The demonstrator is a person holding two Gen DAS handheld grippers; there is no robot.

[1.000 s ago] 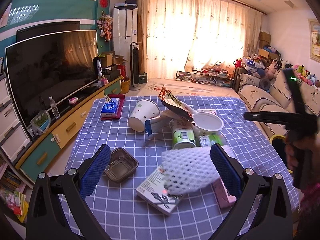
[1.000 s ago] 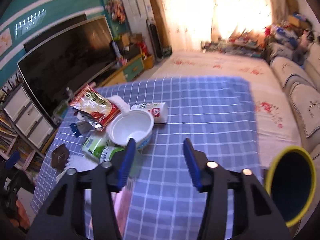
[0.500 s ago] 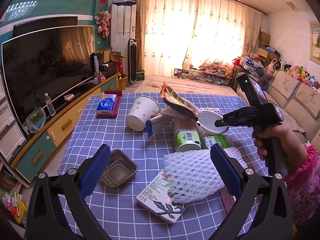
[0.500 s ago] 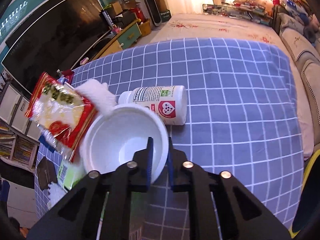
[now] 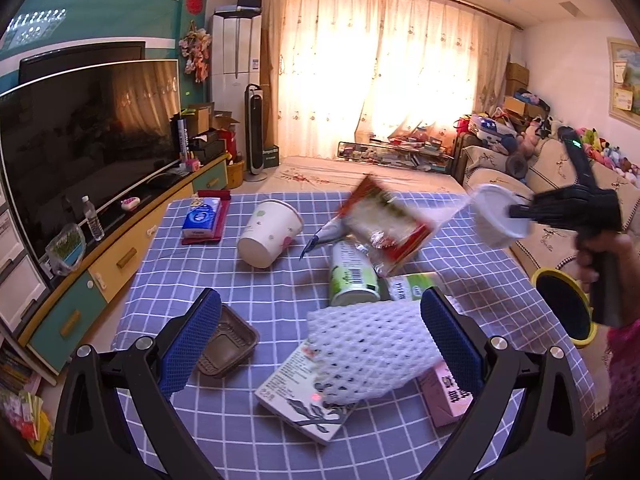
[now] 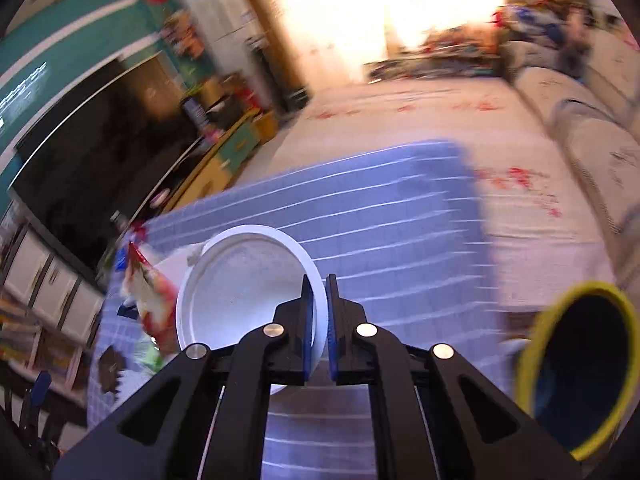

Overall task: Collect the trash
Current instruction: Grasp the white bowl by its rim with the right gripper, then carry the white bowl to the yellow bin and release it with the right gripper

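Right claw (image 6: pixel 319 312) clamps the white bowl's (image 6: pixel 240 292) rim; yellow-rimmed bin (image 6: pixel 580 368) at four o'clock; left claw (image 5: pixel 320 344) open above the worktop (image 5: pixel 248 280).

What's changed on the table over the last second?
The right claw closed on the rim of the white bowl and lifted it off the table, toward the yellow-rimmed bin. The red snack bag that leaned on it has shifted. The left claw stayed open over the foam net; the paper cup and brown tray stayed put.
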